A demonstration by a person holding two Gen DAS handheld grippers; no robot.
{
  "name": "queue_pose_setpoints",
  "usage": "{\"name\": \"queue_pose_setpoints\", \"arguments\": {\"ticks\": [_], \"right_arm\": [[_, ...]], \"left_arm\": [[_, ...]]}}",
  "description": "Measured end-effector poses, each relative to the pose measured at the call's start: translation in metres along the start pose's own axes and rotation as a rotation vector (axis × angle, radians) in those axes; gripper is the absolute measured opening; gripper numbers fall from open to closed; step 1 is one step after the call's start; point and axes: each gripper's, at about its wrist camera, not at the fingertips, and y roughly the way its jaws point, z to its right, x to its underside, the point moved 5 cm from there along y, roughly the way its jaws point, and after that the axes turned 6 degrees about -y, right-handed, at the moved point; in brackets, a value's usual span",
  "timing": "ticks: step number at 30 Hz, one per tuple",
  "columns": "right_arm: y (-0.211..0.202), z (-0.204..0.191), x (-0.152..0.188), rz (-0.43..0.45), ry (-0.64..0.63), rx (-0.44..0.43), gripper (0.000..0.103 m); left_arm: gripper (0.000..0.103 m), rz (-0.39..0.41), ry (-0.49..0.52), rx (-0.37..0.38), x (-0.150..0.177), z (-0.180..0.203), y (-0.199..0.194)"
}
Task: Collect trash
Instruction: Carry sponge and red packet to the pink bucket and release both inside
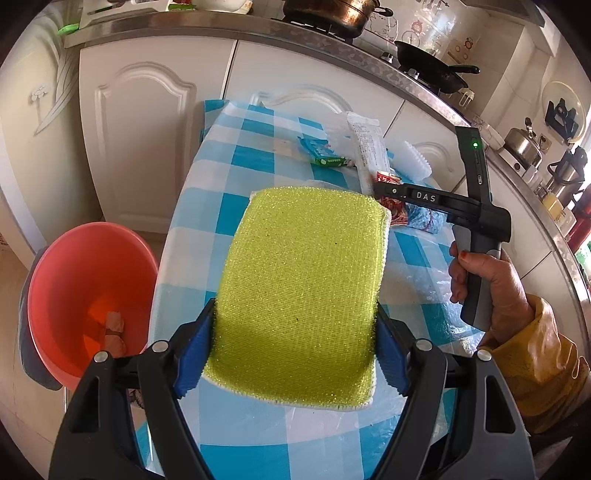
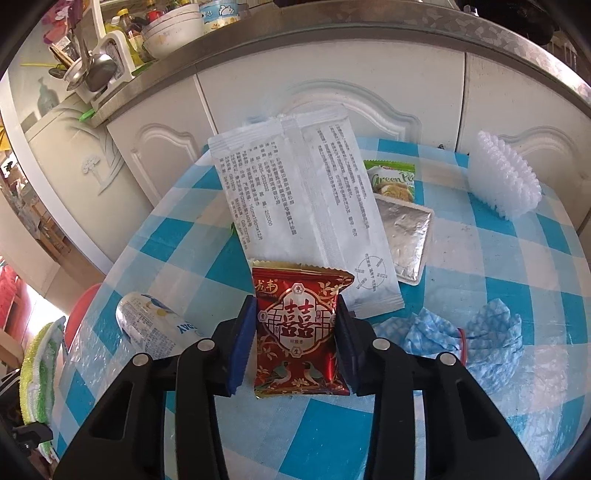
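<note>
My left gripper is shut on a yellow-green sponge and holds it above the blue-and-white checked table. My right gripper is shut on a red snack packet just above the table. Ahead of the right gripper lie a long white wrapper, a green snack packet, a silver foil packet, a crumpled blue cloth and a white bottle on its side. The right gripper also shows in the left wrist view, over the trash pile.
A red basin with a scrap inside stands on the floor left of the table. A white spiky plastic piece lies at the table's far right. White cabinets and a counter with pots stand behind.
</note>
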Motion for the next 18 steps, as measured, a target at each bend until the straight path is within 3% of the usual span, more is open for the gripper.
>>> {"name": "queue_pose_setpoints", "arguments": {"ticks": [10,15,18], "right_arm": [[-0.046,0.004,-0.012,0.094,0.062,0.010,0.041],[-0.074,-0.020,-0.026,0.151,0.043,-0.020,0.041],[-0.084,-0.047,-0.033,0.167,0.017,-0.083,0.041]], "left_arm": [[0.077,0.042,-0.036,0.001,0.001,-0.017,-0.015],[0.077,0.075,-0.079,-0.018,0.001,-0.038,-0.029],[0.077,0.103,-0.102,-0.039,0.000,-0.054,-0.040]]}}
